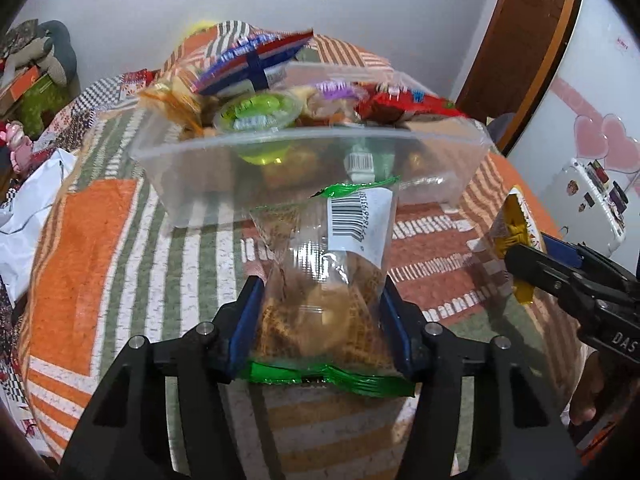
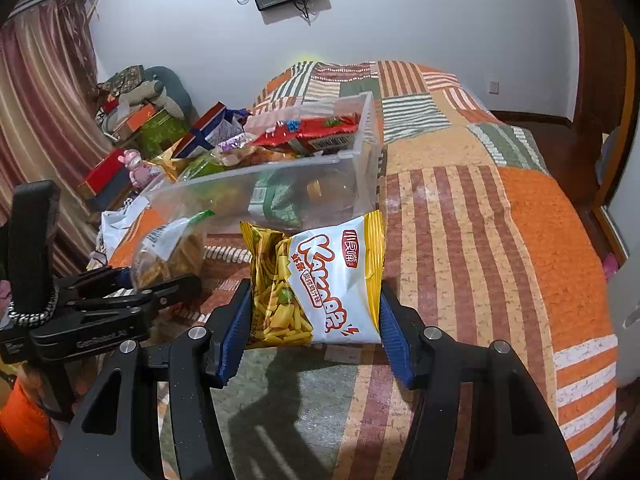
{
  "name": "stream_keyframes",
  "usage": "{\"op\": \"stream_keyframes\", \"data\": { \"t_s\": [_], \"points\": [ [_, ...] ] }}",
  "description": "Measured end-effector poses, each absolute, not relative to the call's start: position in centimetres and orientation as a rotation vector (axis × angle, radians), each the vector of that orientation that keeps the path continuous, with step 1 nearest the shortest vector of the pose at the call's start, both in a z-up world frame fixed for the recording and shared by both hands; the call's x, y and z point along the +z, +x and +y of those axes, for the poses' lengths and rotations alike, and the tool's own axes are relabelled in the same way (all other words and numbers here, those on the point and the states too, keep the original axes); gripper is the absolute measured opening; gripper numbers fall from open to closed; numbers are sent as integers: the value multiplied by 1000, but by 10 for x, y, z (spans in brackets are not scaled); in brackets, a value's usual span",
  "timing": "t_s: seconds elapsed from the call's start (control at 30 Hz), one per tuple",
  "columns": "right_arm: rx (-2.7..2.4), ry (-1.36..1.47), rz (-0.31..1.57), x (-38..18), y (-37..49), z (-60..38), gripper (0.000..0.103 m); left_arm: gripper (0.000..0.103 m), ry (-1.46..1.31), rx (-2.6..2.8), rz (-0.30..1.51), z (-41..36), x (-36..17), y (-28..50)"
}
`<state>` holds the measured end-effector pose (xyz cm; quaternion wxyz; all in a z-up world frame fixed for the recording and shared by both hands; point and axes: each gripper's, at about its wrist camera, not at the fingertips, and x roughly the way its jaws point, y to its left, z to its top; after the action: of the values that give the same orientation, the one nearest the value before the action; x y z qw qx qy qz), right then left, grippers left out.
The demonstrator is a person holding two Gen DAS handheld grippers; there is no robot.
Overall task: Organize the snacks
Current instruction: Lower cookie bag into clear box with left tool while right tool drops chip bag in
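My left gripper (image 1: pixel 322 304) is shut on a clear green-edged snack bag (image 1: pixel 332 280) with a barcode label, held above the bed, just in front of a clear plastic bin (image 1: pixel 440 160) filled with several snack packs. My right gripper (image 2: pixel 314 312) is shut on a yellow and white chip bag (image 2: pixel 320 280), held in front of the same bin (image 2: pixel 360 152). The left gripper (image 2: pixel 132 284) and its bag (image 2: pixel 176 248) show at the left of the right wrist view. The right gripper (image 1: pixel 516 256) and its yellow bag (image 1: pixel 516 220) show at the right of the left wrist view.
The bin stands on a bed with an orange, green and white striped patchwork quilt (image 2: pixel 480 220). Boxes and soft toys (image 2: pixel 136 120) pile up at the left. A white bag (image 1: pixel 28 216) lies at the bed's left edge. A white cabinet (image 1: pixel 592 140) stands at the right.
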<state>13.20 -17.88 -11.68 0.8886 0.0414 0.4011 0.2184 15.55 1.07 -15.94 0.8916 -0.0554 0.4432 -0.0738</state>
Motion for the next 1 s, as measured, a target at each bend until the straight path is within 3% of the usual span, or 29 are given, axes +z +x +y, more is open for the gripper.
{"op": "stream_keyframes", "data": {
  "t_s": [0.47,1.0],
  "points": [
    [469,55,727,-82,151,-167,55,56,-103,-162,780,19,-98,169],
    [459,65,649,-59,185,-164,55,56,-96,-196,733,-1,-80,219]
  ]
}}
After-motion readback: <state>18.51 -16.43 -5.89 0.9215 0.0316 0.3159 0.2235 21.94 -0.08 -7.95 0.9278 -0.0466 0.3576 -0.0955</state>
